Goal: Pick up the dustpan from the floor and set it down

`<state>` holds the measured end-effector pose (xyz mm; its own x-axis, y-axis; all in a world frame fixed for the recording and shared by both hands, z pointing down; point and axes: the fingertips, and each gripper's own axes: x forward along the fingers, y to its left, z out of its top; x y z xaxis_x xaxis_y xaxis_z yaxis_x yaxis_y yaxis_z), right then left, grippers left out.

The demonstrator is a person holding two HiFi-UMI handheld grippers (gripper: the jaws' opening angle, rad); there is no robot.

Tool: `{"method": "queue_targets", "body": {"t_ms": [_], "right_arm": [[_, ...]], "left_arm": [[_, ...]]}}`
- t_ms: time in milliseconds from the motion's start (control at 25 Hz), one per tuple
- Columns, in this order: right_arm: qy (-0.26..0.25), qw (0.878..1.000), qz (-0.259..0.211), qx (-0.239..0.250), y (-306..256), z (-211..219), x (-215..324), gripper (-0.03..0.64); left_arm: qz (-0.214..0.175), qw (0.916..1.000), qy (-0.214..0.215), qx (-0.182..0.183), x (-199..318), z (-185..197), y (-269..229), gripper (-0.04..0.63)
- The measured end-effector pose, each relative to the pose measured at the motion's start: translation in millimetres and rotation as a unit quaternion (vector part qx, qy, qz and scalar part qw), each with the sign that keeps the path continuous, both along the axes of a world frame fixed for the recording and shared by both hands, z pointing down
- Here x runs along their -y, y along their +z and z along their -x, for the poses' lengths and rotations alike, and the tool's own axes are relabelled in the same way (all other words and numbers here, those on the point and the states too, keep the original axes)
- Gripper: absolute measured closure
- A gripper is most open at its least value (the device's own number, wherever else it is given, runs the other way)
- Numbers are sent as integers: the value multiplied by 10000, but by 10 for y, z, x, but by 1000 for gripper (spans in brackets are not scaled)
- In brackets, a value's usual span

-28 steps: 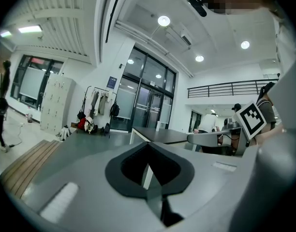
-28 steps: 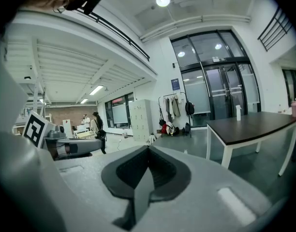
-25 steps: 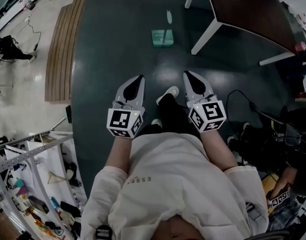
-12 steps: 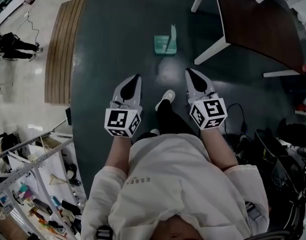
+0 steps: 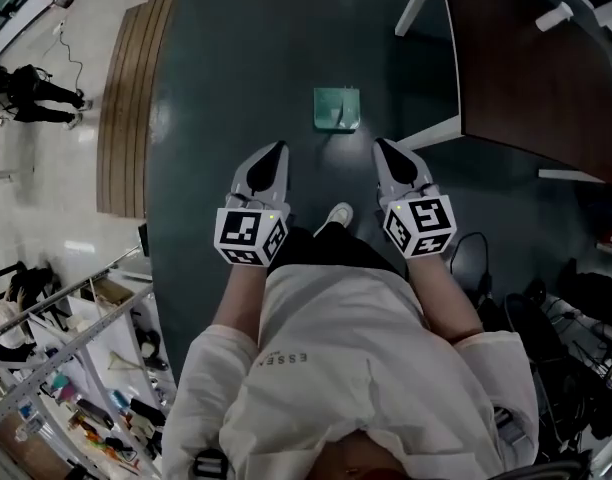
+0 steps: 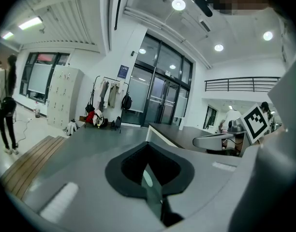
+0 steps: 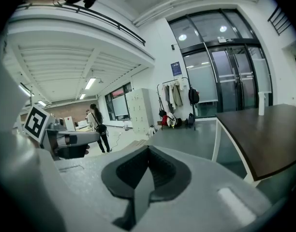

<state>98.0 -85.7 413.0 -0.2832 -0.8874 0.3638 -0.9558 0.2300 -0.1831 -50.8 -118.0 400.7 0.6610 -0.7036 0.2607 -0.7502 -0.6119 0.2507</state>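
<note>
- One teal dustpan (image 5: 336, 108) lies flat on the dark floor (image 5: 236, 88); I cannot tell its long axis.
- White table leg (image 5: 436, 130) just right of it; open floor to the left.
- Left gripper (image 5: 277, 149) and right gripper (image 5: 380, 146): jaws together, empty.

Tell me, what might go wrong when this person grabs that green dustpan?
The dustpan lies close to the white table leg, so the right tool could bump that leg while reaching down. The right tool and the left tool are both shut; unless they open first, they would likely just shove the dustpan away.
</note>
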Motion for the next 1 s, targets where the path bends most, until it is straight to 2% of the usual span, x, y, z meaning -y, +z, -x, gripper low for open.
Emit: {"method": "queue_targets", "body": {"t_ms": [280, 480, 560, 680, 760, 880, 1000], "right_arm": [[-11, 9986, 512, -152, 404, -19, 392, 624], [336, 9958, 757, -390, 718, -156, 770, 623], [418, 9929, 969, -553, 837, -134, 864, 539], [449, 9872, 1422, -563, 1084, -76, 1010, 479], [411, 9808, 1829, -539, 1384, -93, 1177, 409], [424, 9677, 2429, -529, 1830, -96, 1356, 367], [517, 9561, 2824, -581, 2143, -28, 1515, 350]], "left_arm": [[156, 9996, 199, 127, 404, -285, 211, 580], [404, 9979, 384, 324, 771, -444, 571, 580], [563, 9968, 471, 324, 886, -461, 658, 580], [679, 9955, 607, 262, 1079, -503, 700, 580], [701, 9948, 701, 219, 1276, -593, 781, 580], [720, 9936, 835, 251, 1506, -661, 938, 580], [762, 9921, 903, 423, 1694, -630, 1099, 580]]}}
